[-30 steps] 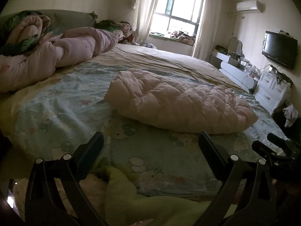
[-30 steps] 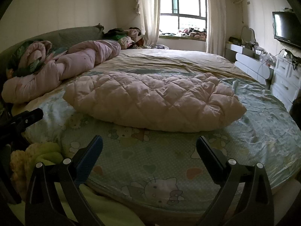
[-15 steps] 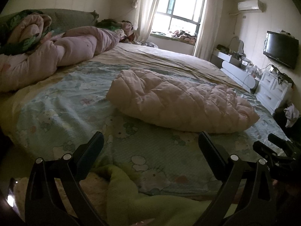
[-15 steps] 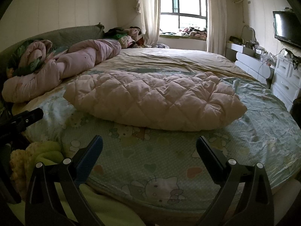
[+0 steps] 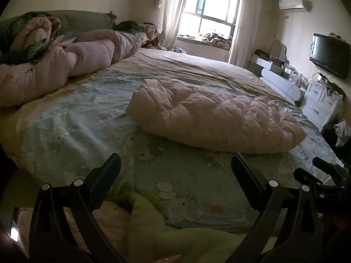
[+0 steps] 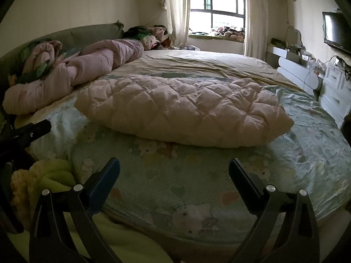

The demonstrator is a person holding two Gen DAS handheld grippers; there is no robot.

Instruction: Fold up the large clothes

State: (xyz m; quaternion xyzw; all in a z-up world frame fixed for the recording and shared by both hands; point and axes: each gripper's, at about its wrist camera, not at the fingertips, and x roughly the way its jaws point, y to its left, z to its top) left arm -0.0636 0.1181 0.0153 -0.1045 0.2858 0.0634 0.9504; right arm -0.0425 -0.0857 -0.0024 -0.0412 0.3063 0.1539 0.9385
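Note:
A pale pink quilted padded garment (image 5: 210, 118) (image 6: 182, 109) lies folded in a puffy bundle on the bed, over the cartoon-print sheet (image 5: 87, 127) (image 6: 197, 175). My left gripper (image 5: 175, 164) is open near the bed's front edge, well short of the garment, with nothing between its fingers. My right gripper (image 6: 174, 166) is open too, empty, also in front of the garment. The right gripper's tip (image 5: 322, 168) shows at the far right of the left wrist view, and the left gripper's tip (image 6: 33, 129) at the left of the right wrist view.
A rolled pink duvet (image 5: 72, 65) (image 6: 76, 70) lies along the left by the headboard. Green-yellow fleece fabric (image 5: 175, 230) (image 6: 54, 173) hangs at the bed's near edge. White drawers (image 5: 322, 103), a wall TV (image 5: 331, 57) and a window (image 6: 219, 17) stand to the right and back.
Both views have shifted only slightly; the garment sits a touch lower and further right in the left wrist view. Both grippers stay open and empty.

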